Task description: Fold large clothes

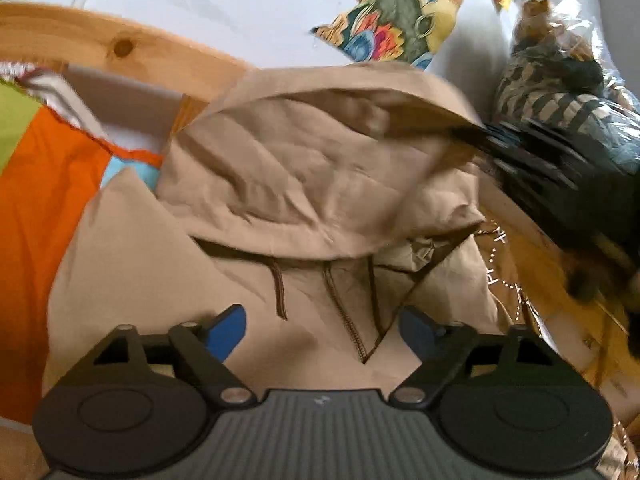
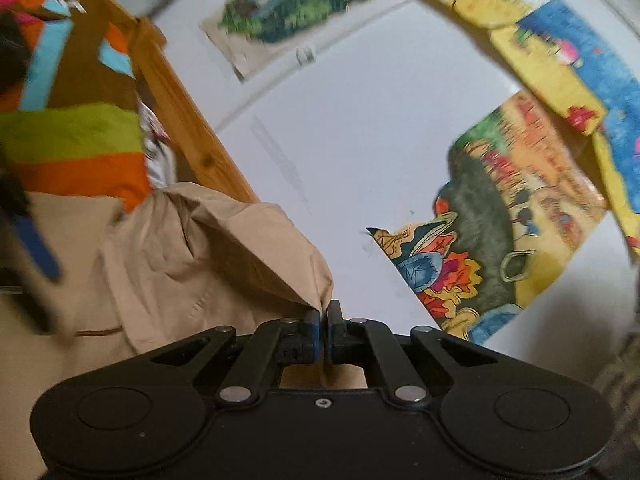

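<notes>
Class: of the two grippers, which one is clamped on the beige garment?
The right gripper: its jaws pinch a corner of the beige hoodie. The left gripper hangs open above it.

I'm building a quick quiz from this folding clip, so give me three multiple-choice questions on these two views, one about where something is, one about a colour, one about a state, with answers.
1. Where does the wooden bed frame lie relative to the beige hoodie in the left wrist view?
A. Behind it, upper left
B. On top of it
C. Under the left tool

2. What colour are the hoodie's drawstrings?
A. White
B. Dark brown
C. Red

3. What state is the right tool in?
A. Wide open, holding nothing
B. Shut on a poster
C. Shut on the hoodie fabric

Answers: 1 A, the frame curves behind the hoodie; 2 B, the cords hang dark brown below the hood; 3 C, beige cloth is pinched between its closed fingers, while the left tool is open.
</notes>
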A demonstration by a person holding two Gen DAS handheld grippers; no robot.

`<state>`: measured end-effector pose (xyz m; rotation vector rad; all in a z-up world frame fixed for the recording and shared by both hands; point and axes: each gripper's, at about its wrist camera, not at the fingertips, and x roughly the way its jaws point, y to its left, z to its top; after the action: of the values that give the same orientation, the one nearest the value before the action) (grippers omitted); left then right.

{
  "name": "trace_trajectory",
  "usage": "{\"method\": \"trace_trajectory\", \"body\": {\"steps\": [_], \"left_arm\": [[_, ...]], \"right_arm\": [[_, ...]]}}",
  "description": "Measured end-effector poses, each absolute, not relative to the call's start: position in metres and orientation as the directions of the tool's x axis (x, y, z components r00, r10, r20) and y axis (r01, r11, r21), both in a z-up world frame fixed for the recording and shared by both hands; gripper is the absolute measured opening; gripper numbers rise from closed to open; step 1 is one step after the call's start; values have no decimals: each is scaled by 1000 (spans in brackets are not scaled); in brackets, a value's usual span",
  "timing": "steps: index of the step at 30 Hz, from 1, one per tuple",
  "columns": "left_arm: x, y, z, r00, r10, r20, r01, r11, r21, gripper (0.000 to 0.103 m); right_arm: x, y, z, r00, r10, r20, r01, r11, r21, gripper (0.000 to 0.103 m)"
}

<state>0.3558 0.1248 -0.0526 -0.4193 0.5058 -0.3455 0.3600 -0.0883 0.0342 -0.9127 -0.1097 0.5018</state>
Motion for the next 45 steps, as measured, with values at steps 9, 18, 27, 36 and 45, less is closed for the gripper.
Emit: {"method": "trace_trajectory", "body": {"steps": [9, 18, 27, 36, 45], "left_arm": [[333, 152, -62, 821, -397, -410, 149, 842, -518, 82], [298, 190, -58, 811, -474, -344, 217, 788, -576, 87], [337, 205, -49, 836, -372, -404, 14, 750, -661, 62], [362, 195, -52, 786, -393, -478, -20, 756, -654, 0], [343, 179, -48, 846, -180, -503, -76, 892, -446, 0]], "right_arm": [[265, -129, -47, 850, 441, -289, -499, 495, -711, 2], [232, -181, -59, 813, 363, -455, -579, 586, -567, 44], [325, -235, -4, 841, 284, -461, -349, 935, -60, 50], [397, -211, -1, 810, 292, -509, -333, 943, 12, 8], [400, -194, -30, 897, 197, -397, -313, 916, -252, 6]]}}
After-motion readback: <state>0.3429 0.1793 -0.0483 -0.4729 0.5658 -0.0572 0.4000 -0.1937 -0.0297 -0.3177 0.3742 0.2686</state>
